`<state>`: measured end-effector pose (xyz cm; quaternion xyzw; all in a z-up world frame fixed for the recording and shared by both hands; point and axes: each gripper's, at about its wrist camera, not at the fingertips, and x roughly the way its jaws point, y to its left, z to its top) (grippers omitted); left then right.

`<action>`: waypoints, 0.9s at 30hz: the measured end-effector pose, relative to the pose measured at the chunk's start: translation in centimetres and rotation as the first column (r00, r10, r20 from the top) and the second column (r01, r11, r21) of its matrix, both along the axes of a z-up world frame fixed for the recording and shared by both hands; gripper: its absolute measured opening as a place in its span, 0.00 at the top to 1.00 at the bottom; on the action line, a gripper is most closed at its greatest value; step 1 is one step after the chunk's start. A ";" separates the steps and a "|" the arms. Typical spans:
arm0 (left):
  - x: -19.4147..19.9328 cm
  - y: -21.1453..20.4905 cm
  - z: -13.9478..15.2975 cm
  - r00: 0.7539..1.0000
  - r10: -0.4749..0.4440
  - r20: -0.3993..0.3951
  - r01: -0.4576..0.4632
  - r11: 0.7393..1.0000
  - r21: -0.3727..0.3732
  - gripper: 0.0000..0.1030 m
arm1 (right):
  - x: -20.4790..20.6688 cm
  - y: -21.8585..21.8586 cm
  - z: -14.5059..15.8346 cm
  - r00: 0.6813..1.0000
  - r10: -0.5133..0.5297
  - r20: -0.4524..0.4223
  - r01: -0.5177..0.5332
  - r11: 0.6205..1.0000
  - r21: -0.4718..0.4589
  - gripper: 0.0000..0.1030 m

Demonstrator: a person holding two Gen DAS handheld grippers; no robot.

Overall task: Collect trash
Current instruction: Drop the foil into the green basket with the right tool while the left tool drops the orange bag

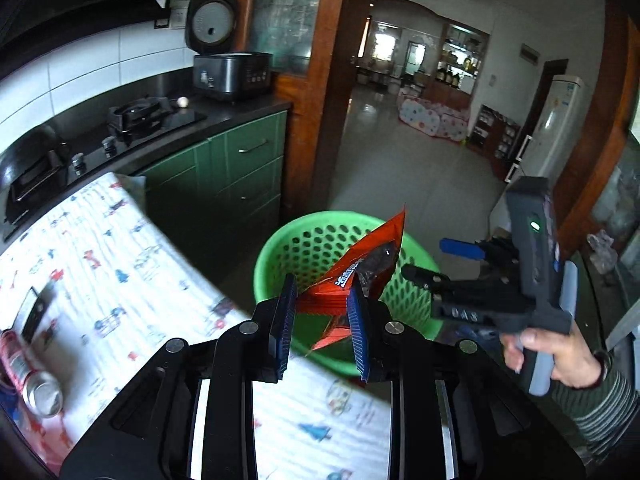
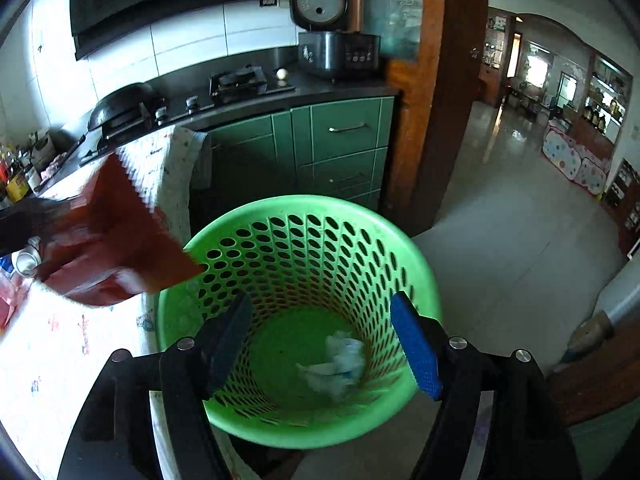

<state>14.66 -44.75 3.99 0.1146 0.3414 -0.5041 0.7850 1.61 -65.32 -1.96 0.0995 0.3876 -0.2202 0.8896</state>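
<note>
**Red wrapper over green basket, right claw empty**

Blue-padded fingers of the left gripper sit closest to the lens, pinched in on a red snack wrapper. Wrapper sticks up and fwd from the pads, hanging above the near rim of the green perforated basket, at the edge of the table w/ the printed cloth. Far left on that cloth lies a drink can on its side, well apart from the basket.

Right of the basket, the right gripper shows in the left wrist view, held by the person's hand, fingers spread.

Right wrist view: wrapper blurred at left, over the cloth edge just beside the basket rim. Right gripper's jaws stand wide apart above the basket mouth, nothing btwn them. Crumpled white paper lies on the basket floor. Behind: green cabinets, hob, rice cooker w/ lid up.
</note>
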 end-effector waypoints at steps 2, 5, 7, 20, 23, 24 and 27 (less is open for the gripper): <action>0.0 -1.6 -0.3 1.000 -0.011 -0.008 0.011 1.000 -0.001 0.76 | -0.8 0.2 0.3 1.000 -0.007 0.009 0.007 1.000 -0.014 0.31; 0.0 -3.4 -1.0 1.000 -0.018 -0.001 0.018 1.000 0.005 0.75 | -2.3 0.5 0.8 1.000 -0.015 0.025 0.016 0.999 -0.039 0.29; -0.1 -4.2 -1.4 1.000 -0.021 -0.007 0.021 1.000 0.001 0.73 | -3.4 0.7 1.0 0.999 -0.015 0.035 0.017 0.999 -0.039 0.28; -0.5 1.3 -1.0 0.999 0.034 0.007 -0.034 0.999 -0.036 0.45 | -5.7 5.2 2.4 0.995 0.060 0.082 -0.058 0.998 -0.035 0.26; -0.7 5.0 -0.4 0.997 0.076 0.033 -0.075 0.997 -0.029 0.45 | -5.4 7.6 2.7 0.990 0.112 0.091 -0.109 0.994 -0.028 0.25; -0.7 6.4 -0.3 0.994 0.095 0.048 -0.094 0.995 -0.023 0.45 | -5.2 8.5 2.9 0.987 0.131 0.092 -0.129 0.991 -0.029 0.25; -0.6 11.1 0.1 0.985 0.158 0.067 -0.158 0.987 -0.008 0.45 | -4.2 11.1 3.1 0.978 0.184 0.099 -0.183 0.983 -0.025 0.24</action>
